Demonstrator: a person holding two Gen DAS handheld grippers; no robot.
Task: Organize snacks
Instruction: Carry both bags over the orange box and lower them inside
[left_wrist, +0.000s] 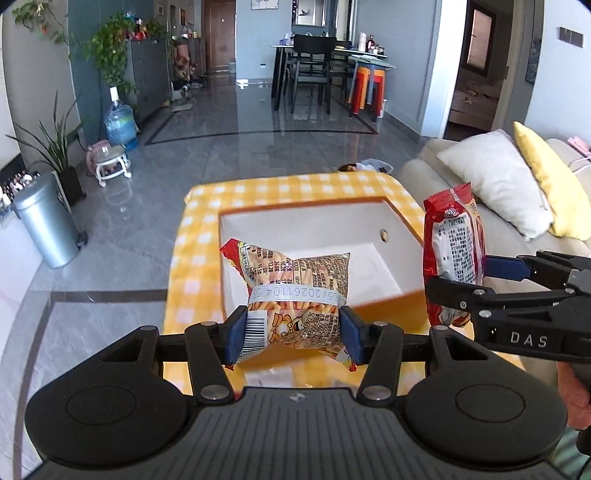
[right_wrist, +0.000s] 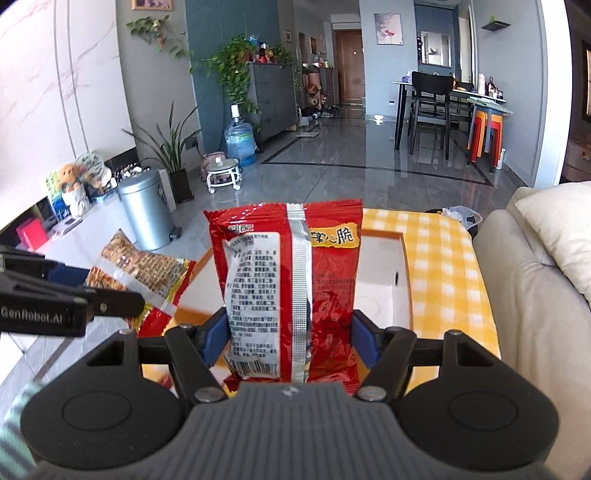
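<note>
The left gripper (left_wrist: 291, 334) has its jaws clamped on a snack packet printed with stick biscuits (left_wrist: 291, 295), the blue pads (left_wrist: 236, 332) pressing in from both sides so that the packet pinches at the waist. The packet stands up out of the jaws, its back panel with barcode and a printed date strip facing the camera, and it hangs in the air above the desk (left_wrist: 207, 236), which is draped in a yellow-and-white checked cloth.

Ahead of and below these jaws lies a white open box (left_wrist: 325, 225), set on the cloth; its floor shows bare white and a small round hole marks its far right wall.

The right gripper (right_wrist: 290, 338) has its jaws clamped on a red snack packet (right_wrist: 288, 280), held upright with the silver back seam running down the middle and the ingredients panel to the left of that seam. In the left wrist view this red packet (left_wrist: 454, 254) sits to the right of the left jaws, well apart from the biscuit packet, with the right gripper reaching in from the right edge and part of a hand (left_wrist: 572, 398) behind it.

From the right wrist view the biscuit packet (right_wrist: 140, 273) is off to the left of the right jaws, and the white box (right_wrist: 380, 280) lies ahead and to the right.

A pale sofa (left_wrist: 436, 173) with white and yellow cushions stands beyond the desk to the right of both jaws.
</note>
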